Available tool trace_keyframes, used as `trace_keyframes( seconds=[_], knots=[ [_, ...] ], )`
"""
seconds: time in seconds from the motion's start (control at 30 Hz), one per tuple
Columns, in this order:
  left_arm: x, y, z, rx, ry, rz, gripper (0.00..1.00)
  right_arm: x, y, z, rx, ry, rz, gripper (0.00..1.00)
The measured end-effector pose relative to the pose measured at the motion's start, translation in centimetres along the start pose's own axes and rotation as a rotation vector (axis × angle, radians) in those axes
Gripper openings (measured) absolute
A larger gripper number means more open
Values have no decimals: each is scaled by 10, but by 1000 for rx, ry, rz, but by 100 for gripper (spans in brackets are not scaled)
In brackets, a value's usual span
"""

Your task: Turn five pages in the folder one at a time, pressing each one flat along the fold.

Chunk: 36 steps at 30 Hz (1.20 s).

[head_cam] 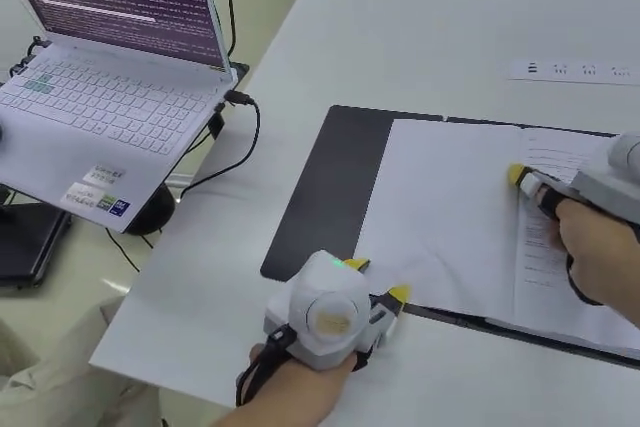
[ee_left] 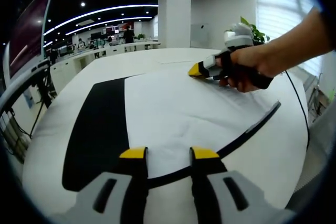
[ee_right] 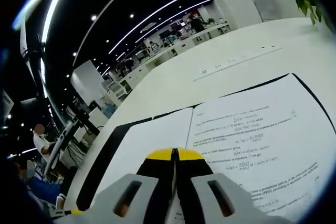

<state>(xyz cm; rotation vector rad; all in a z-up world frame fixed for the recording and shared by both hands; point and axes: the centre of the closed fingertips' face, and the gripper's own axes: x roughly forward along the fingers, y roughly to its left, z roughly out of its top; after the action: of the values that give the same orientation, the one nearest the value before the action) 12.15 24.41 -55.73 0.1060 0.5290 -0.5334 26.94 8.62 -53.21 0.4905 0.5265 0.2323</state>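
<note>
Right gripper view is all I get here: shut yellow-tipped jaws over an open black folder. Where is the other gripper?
Observer: The left gripper sits at the black folder's near edge, jaws open.
Reviewer: Gripping a page?
Observer: No; the blank white page lies under its tips, unpinched.
Reviewer: Anything beside the folder?
Observer: An open white laptop, screen lit, to its left.

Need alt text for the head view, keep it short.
An open folder lies on a white table; the right gripper, shut, has its tips at the fold, and the left gripper sits open at the folder's near edge. An open laptop stands to the left.
</note>
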Motion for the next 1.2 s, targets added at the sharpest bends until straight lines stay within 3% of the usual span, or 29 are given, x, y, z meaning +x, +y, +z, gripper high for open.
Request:
trace_keyframes(
  seconds=[0.4, 0.7, 0.83, 1.2],
  knots=[
    [0, 1, -2, -5, -8, 1, 31, 32, -14, 24, -58, 22, -15, 0],
    [0, 1, -2, -14, -9, 2, 31, 55, -27, 37, -87, -1, -33, 0],
    [0, 1, -2, -13, -6, 2, 31, 63, -30, 41, -134, 8, -34, 0],
    [-1, 0, -2, -16, -9, 3, 31, 59, -32, 35, -138, 24, -23, 0]
  ],
)
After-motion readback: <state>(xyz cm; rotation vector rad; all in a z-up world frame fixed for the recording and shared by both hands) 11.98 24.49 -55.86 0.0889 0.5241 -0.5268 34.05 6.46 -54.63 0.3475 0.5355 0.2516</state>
